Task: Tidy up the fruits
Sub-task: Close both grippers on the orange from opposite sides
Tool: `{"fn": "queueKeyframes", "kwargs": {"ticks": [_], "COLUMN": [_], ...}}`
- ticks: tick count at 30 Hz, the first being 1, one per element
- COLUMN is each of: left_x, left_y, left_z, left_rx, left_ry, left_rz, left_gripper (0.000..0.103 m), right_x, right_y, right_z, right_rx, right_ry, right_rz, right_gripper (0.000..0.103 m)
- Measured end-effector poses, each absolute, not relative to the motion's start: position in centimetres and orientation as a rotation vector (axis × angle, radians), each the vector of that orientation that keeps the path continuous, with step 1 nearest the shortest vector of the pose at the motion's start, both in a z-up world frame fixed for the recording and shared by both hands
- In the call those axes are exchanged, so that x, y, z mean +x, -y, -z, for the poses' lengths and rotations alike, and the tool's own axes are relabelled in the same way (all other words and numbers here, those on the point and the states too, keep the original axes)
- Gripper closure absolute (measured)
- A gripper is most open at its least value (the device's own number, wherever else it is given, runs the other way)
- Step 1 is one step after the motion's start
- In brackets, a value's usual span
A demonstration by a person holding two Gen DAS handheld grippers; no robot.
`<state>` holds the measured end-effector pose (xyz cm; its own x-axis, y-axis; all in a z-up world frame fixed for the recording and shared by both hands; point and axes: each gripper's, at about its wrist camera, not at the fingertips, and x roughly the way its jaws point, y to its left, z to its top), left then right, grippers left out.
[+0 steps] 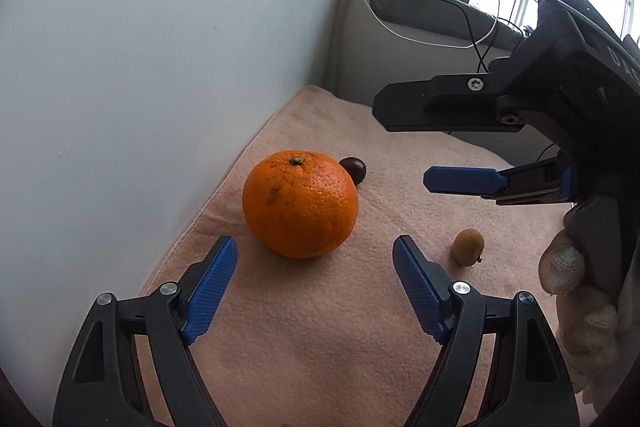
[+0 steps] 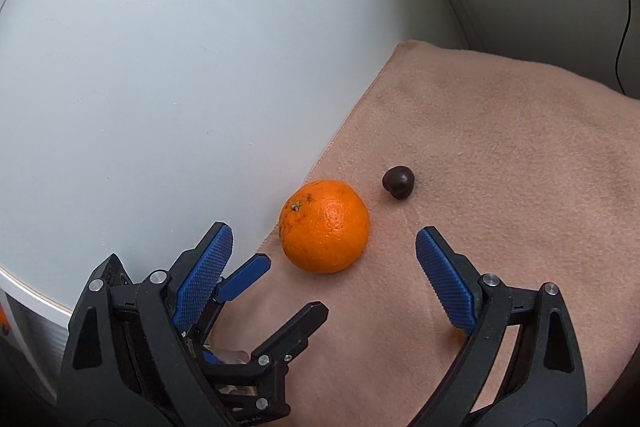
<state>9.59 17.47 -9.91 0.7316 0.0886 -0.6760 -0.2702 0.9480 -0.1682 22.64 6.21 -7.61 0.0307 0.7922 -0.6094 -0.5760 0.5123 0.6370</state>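
Observation:
An orange (image 1: pixel 300 203) sits on a pink towel (image 1: pixel 320 327), close to the towel's left edge. A dark cherry (image 1: pixel 353 169) lies just behind it, and a small brown kiwi (image 1: pixel 468 247) lies to its right. My left gripper (image 1: pixel 314 253) is open and empty, just short of the orange. My right gripper (image 1: pixel 404 143) is open and empty, above the towel at the right. In the right wrist view the orange (image 2: pixel 324 225) and the cherry (image 2: pixel 397 182) lie ahead of my open right gripper (image 2: pixel 322 245); the left gripper (image 2: pixel 292 287) reaches in from the lower left.
A white panel (image 1: pixel 140 67) stands along the towel's left edge. A window sill (image 1: pixel 420 11) at the back holds a white device and grey padding. White and black cables (image 1: pixel 476 39) hang behind the towel.

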Motion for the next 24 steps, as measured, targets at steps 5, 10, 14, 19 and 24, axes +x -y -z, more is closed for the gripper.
{"fn": "queueKeyframes", "kwargs": {"ticks": [5, 10, 14, 19, 24], "left_x": [10.3, 11.1, 11.6, 12.4, 13.2], "left_y": [-18.1, -18.3, -18.6, -18.9, -19.3], "left_z": [10.2, 10.4, 10.5, 11.0, 11.4], "left_rx": [-0.281, -0.274, -0.281, -0.305, -0.327], "left_ry": [-0.725, -0.735, -0.739, -0.755, -0.773], "left_rz": [-0.213, -0.214, -0.215, -0.201, -0.196], "left_gripper": [0.023, 0.026, 0.028, 0.029, 0.029], "right_x": [23.0, 23.5, 23.6, 23.7, 23.6], "right_y": [-7.5, -8.1, -8.8, -9.9, -11.8], "right_z": [8.9, 10.1, 10.7, 11.2, 12.5], "right_rx": [0.253, 0.259, 0.264, 0.262, 0.263], "right_ry": [-1.159, -1.206, -1.226, -1.235, -1.266], "right_rz": [-1.07, -1.053, -1.057, -1.064, -1.055], "right_gripper": [0.007, 0.02, 0.02, 0.02, 0.03]}}
